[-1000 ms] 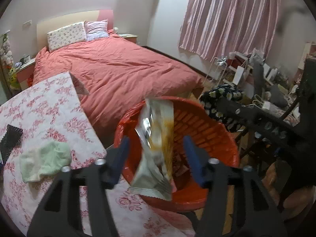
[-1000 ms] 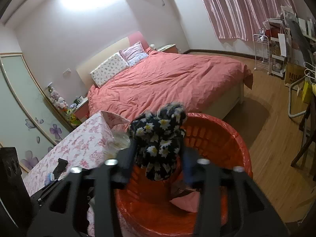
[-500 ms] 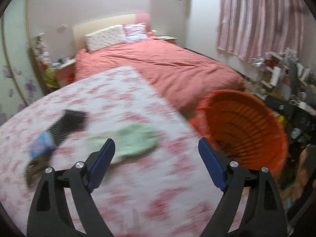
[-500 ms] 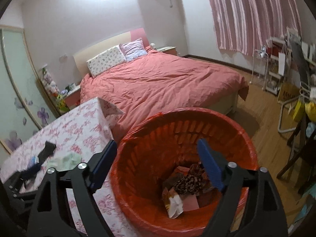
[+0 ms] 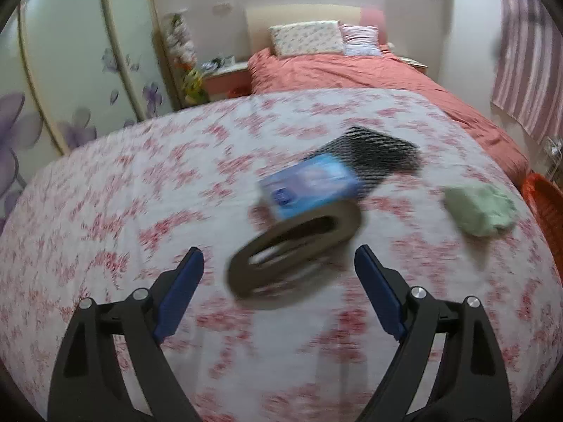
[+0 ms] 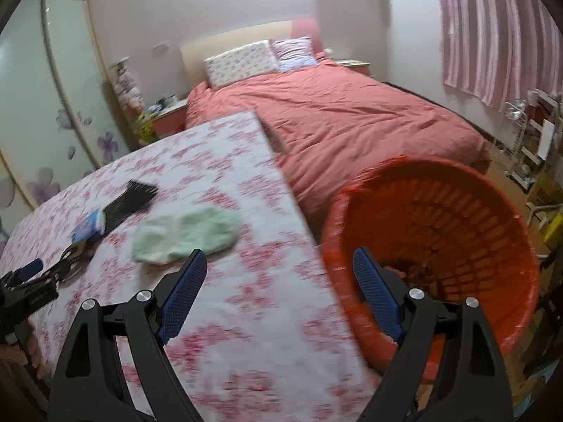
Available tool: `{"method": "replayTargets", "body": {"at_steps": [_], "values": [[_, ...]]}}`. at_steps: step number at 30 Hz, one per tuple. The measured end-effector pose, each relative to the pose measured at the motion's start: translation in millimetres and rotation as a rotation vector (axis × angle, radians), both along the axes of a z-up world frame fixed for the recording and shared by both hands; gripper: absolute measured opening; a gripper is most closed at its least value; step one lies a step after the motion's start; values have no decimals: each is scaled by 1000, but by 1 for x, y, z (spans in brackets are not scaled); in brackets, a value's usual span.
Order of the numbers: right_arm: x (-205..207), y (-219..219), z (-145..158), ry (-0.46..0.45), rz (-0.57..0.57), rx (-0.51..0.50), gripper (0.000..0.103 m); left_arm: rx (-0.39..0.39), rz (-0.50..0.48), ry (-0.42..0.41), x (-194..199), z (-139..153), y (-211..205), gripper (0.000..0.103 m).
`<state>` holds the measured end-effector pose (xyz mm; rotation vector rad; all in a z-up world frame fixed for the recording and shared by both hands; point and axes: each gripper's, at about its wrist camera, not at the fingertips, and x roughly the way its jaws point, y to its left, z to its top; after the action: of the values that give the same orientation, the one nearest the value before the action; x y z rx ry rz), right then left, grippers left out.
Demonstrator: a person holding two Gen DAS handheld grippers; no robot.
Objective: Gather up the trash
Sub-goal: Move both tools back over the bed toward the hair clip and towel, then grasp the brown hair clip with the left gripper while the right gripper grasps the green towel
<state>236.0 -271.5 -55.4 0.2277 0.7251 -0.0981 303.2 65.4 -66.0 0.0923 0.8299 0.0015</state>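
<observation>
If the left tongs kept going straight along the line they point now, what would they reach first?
Most likely the brown tape ring lying on the floral tablecloth: it sits centred just ahead of the open left tongs. The frame is blurred, so depth is uncertain; the blue packet lies beyond it.

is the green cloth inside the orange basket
No, the green cloth lies on the flowered tablecloth, beside the orange basket.

Both wrist views look steeply down, sharing the floral table [image 5: 140,190]
</observation>
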Motion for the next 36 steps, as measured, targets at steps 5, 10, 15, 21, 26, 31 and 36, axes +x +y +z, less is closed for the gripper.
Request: {"method": "replayTargets", "body": {"at_steps": [5, 10, 15, 21, 26, 31, 36], "values": [[2, 23, -2, 21, 52, -5, 85, -38, -10, 41, 15, -10, 12, 82], [5, 37, -3, 34, 76, -15, 85, -87, -86, 66, 7, -12, 1, 67], [9, 41, -7, 49, 76, 0, 85, -159, -186, 69, -7, -4, -17, 66], [11, 46, -9, 56, 85, 3, 85, -121, -159, 24, -7, 4, -28, 66], [11, 46, -9, 55, 86, 6, 85, -92, -100, -4, 0, 8, -8, 71], [15, 45, -11, 66, 84, 34, 85, -79, -138, 40, 20, -4, -5, 73], [17, 48, -13, 73, 94, 29, 85, -72, -189, 51, 12, -10, -18, 66]]}}
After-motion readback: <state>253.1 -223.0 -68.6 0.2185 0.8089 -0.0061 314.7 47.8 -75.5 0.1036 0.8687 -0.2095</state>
